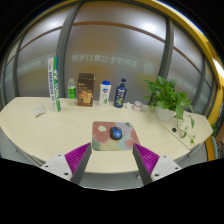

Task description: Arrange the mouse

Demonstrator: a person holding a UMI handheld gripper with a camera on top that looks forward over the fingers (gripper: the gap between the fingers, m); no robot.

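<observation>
Just ahead of the hand-held gripper (pixel 111 160), whose fingers are spread wide and hold nothing, a dark mouse (pixel 116 132) sits on a mouse pad (pixel 112 136) on the worktop (pixel 40 125). Bottles (pixel 121 93) and a plant (pixel 167 97) stand beyond.

Camera rides above the fingers (pixel 79 154), looking forward and slightly down across the table (pixel 40 128).

a small dark mouse (pixel 116 132) lies on a colourful mouse pad (pixel 103 141), just ahead of the tongs.
</observation>
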